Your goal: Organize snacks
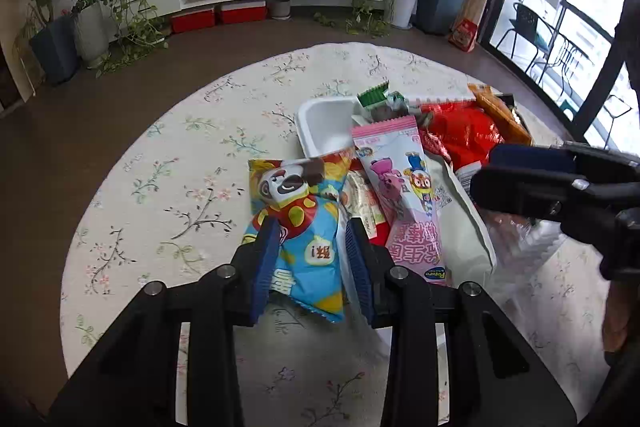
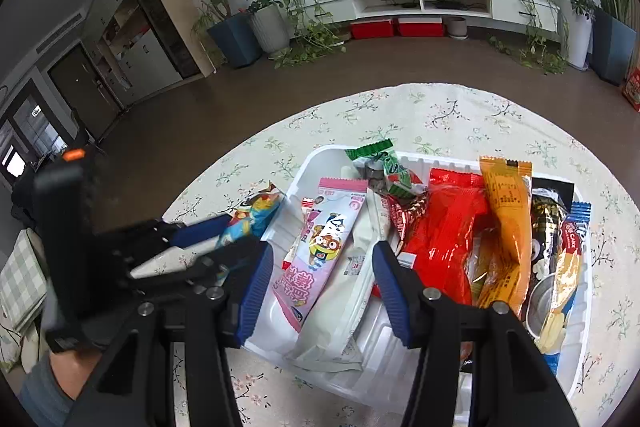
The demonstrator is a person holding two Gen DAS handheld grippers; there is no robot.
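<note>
Mostly done, judging by how things lie. On the round floral tablecloth [image 2: 460, 115], a white tray [image 2: 320, 163] already loaded nearly full: red packet [image 2: 448, 235], orange packet [image 2: 506, 227], dark cone-shaped wrapper [image 2: 548, 227], blue-ended cake bar [image 2: 570, 255] standing in a rough row toward the right, green wrapper [image 2: 384, 167] at the far end. Lying lengthwise over the left part of the tray, a pale green-white pouch [image 2: 348, 299] with the pink cartoon packet [image 2: 320, 251] on top of it, neither yet tucked in line with the others.

Still outside the tray: the blue cartoon snack bag [image 1: 300, 239], at the tray's left edge, apparently the last piece to go in. Clamped between the ribbed blue pads of the left gripper [image 1: 310, 251], fingers narrowed onto its crinkled sides; whether lifted off the cloth or resting on it, impossible to tell.

Right gripper [image 2: 320, 283] poised over the pink packet and pouch, fingers spread wide on either side, gripping nothing. Contact with either pack not evident.

Left to do, by estimate: blue bag into the free left end of the tray, then pink packet and pouch straightened.
</note>
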